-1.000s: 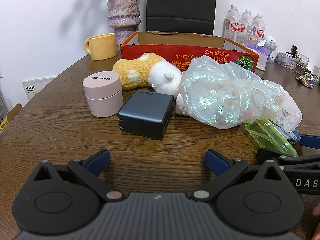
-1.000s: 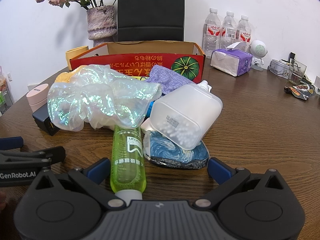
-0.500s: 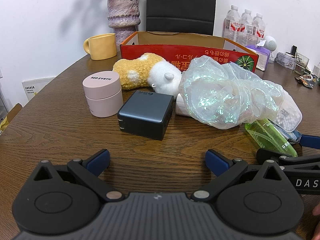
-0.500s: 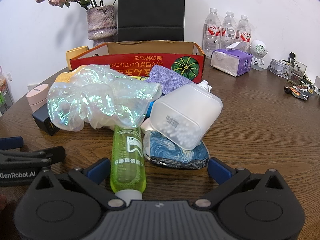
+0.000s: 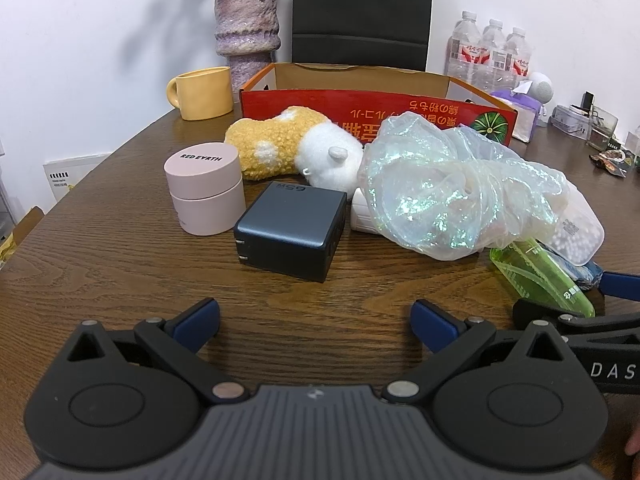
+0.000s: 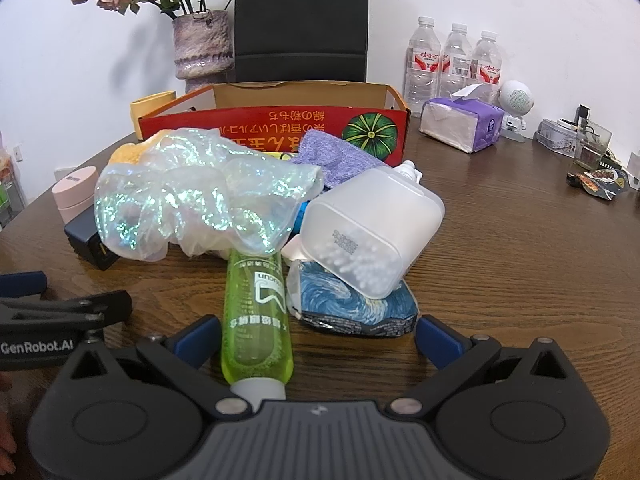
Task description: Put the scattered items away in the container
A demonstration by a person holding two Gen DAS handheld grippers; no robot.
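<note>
Left gripper [image 5: 314,318] spread wide, empty, low over the wooden table [image 5: 100,264]; dark charger [image 5: 291,235] just ahead, pink jar [image 5: 205,193] beside it. Right gripper [image 6: 318,336] likewise released, its fingers flanking the green bottle [image 6: 256,312] without gripping; iridescent bag [image 6: 196,208] beyond; red cardboard box [image 6: 276,122] behind the clutter.

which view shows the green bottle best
The right wrist view: the green bottle lies lengthwise in the middle foreground, label readable, cap end toward the camera, its far end tucked under the iridescent bag. The left wrist view catches only part of it at the right edge, poking out from under the bag.
</note>
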